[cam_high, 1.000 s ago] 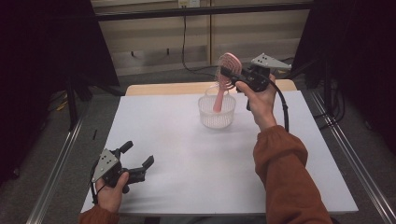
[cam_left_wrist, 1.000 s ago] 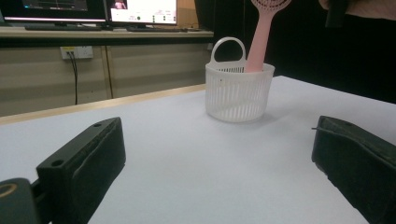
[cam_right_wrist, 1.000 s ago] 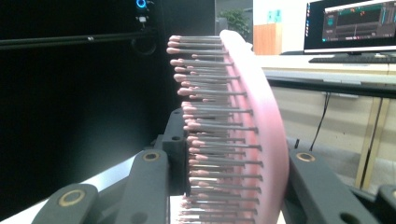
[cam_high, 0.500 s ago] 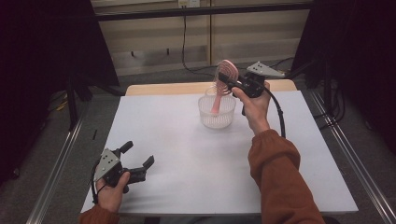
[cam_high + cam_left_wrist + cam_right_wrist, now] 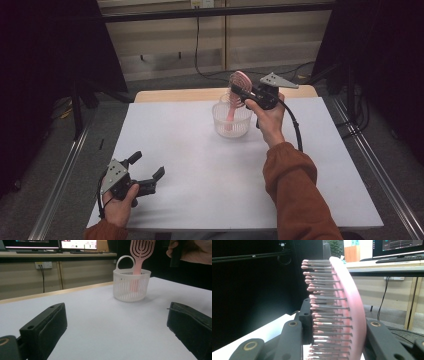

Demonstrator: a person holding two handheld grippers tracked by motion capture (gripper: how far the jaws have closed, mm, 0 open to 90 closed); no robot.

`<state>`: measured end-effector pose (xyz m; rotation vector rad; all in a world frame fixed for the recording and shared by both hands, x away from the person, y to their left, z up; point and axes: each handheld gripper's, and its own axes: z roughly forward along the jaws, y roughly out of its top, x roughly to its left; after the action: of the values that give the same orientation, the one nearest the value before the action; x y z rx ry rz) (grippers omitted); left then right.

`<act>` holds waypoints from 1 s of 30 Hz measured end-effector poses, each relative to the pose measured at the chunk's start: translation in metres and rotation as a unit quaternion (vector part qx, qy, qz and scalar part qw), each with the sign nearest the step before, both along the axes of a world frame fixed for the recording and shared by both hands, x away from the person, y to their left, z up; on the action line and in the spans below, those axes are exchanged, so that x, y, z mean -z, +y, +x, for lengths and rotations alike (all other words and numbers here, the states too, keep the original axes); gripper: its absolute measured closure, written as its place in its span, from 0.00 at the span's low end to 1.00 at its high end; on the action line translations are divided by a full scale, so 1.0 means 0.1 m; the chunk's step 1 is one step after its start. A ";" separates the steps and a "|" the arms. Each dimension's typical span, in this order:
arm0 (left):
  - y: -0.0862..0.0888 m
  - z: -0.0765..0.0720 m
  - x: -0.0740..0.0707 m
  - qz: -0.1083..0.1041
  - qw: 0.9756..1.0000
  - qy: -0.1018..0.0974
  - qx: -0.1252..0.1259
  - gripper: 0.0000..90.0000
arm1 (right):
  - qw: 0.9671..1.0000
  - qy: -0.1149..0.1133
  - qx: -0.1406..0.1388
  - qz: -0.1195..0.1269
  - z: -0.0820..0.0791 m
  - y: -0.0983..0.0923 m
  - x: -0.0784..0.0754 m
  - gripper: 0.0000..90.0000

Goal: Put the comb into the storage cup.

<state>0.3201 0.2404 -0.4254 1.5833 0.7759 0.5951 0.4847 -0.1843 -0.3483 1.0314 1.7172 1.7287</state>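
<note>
Your right gripper (image 5: 246, 93) is clamped on the head of the pink hairbrush (image 5: 235, 95) at the far side of the table (image 5: 200, 165). In the right gripper view the brush (image 5: 342, 312) sits between the two black jaws, bristles pointing left against one jaw, the curved back against the other. The brush stands nearly upright, its handle reaching down inside the white slotted basket (image 5: 231, 121). Whether the handle tip meets the basket floor cannot be told. The basket stands on the white table top, far of centre, just left of your right hand (image 5: 267, 117). In the left gripper view the basket (image 5: 131, 286) shows a looped handle on its far left rim, and the brush (image 5: 140, 255) rises out of it to the right of that loop.

Your left gripper (image 5: 145, 177) rests at the near left corner of the table, held in your left hand (image 5: 120, 205). Its jaws are spread wide with nothing between them; the left gripper view shows bare table surface across the gap. It is well apart from the basket. A black cable (image 5: 295, 130) trails from the right gripper down past your orange sleeve (image 5: 295, 190).
</note>
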 end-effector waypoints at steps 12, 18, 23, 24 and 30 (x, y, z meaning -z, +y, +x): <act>0.00 0.00 0.00 0.003 1.000 -0.003 0.001 0.03 | 1.000 0.005 0.003 0.002 0.04 0.09 0.16 0.72; 0.01 0.00 0.00 0.003 1.000 -0.004 0.001 0.03 | 1.000 0.009 0.010 0.009 0.06 0.13 0.24 0.72; 0.00 0.00 0.00 0.006 1.000 -0.005 0.002 0.03 | 1.000 0.008 0.017 0.014 0.05 0.11 0.30 0.71; 0.00 0.00 0.00 0.007 1.000 -0.004 0.002 0.03 | 1.000 0.010 0.017 0.014 0.05 0.10 0.30 0.71; 0.00 -0.01 -0.01 0.009 1.000 -0.006 0.003 0.03 | 1.000 0.011 0.018 -0.003 0.04 0.08 0.29 0.71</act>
<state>0.3191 0.2401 -0.4247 1.5964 0.7591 0.6088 0.4886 -0.1762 -0.3774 1.0759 1.7045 1.6950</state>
